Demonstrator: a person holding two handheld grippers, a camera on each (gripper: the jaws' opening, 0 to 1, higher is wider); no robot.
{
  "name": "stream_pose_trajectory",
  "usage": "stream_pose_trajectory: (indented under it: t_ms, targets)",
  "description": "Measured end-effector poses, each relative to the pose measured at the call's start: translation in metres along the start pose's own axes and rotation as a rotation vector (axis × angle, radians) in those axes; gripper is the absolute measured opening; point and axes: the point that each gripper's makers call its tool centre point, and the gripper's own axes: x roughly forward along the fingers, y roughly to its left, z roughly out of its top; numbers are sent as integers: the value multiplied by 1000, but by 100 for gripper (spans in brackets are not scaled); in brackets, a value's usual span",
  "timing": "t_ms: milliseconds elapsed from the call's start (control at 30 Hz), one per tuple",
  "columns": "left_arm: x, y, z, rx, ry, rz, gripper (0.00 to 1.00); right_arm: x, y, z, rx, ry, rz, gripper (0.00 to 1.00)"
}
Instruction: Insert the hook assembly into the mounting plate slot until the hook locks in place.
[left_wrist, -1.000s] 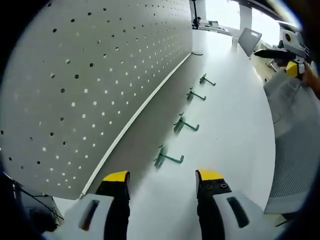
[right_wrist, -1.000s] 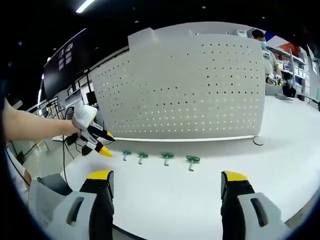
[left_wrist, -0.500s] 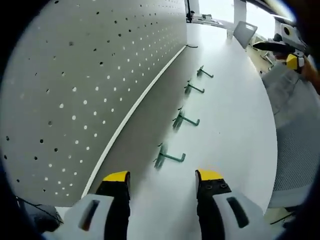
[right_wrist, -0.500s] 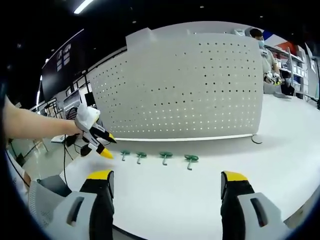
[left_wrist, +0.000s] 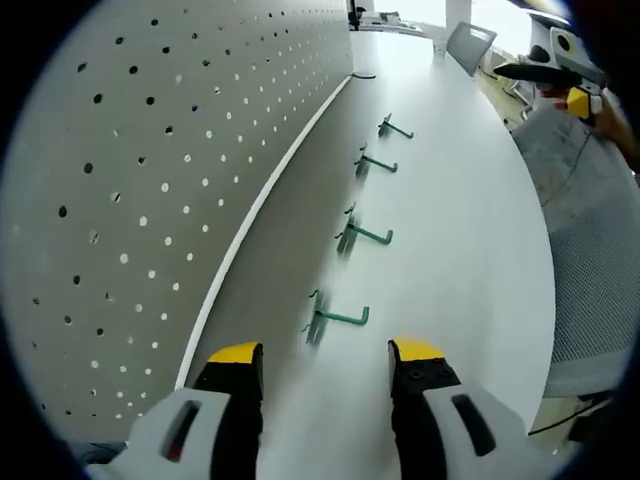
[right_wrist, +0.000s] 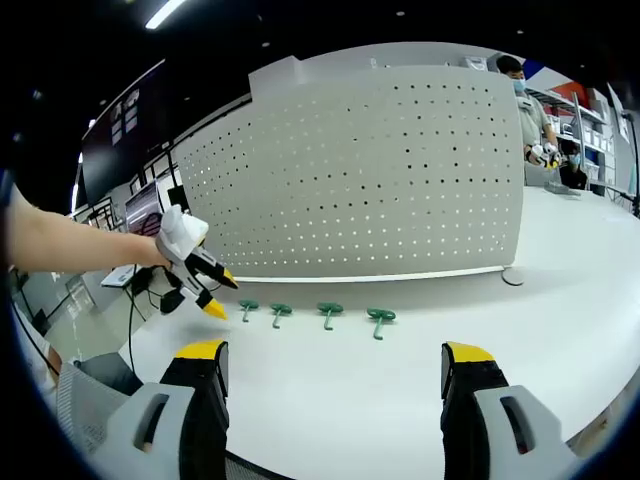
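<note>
Several green hooks lie in a row on the white table in front of the grey perforated mounting plate (left_wrist: 150, 150). In the left gripper view the nearest hook (left_wrist: 335, 318) lies just ahead of my left gripper (left_wrist: 325, 352), which is open with nothing between its jaws. Further hooks (left_wrist: 362, 234) (left_wrist: 376, 163) trail away along the plate. In the right gripper view the same hooks (right_wrist: 379, 318) (right_wrist: 328, 311) sit below the plate (right_wrist: 380, 180). My right gripper (right_wrist: 335, 350) is open and empty, well back from them. The left gripper (right_wrist: 205, 283) hovers at the row's left end.
The white table (right_wrist: 400, 390) has open surface between the hooks and its front edge. A small dark loop (left_wrist: 362, 75) lies at the plate's far corner. A mesh chair back (left_wrist: 590, 260) borders the table. A person (right_wrist: 530, 120) stands behind the plate at the right.
The left gripper has edged forward along the plate, so the hooks sit slightly higher and nearer its jaws. The right gripper view barely shifted. Both grippers stay open.
</note>
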Motion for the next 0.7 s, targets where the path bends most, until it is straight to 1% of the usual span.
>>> stream_pose_trajectory:
  t_ms: [67, 167, 300, 467, 567, 700]
  targets:
    - [2, 2, 1, 17, 14, 0, 51, 0, 0, -1, 3, 2, 0, 84]
    - [7, 4, -3, 62, 55, 2, 52, 0, -2, -1, 5, 1, -4, 84]
    - [11, 2, -6, 85, 78, -14, 52, -1, -4, -1, 7, 2, -10, 84]
    - [13, 2, -4, 87, 83, -28, 51, -1, -4, -1, 6, 1, -9, 84]
    - [15, 4, -6, 81, 102, -38, 52, -1, -4, -1, 0, 3, -7, 84]
    - [15, 2, -6, 82, 107, -58, 51, -1, -4, 0, -1, 3, -8, 84]
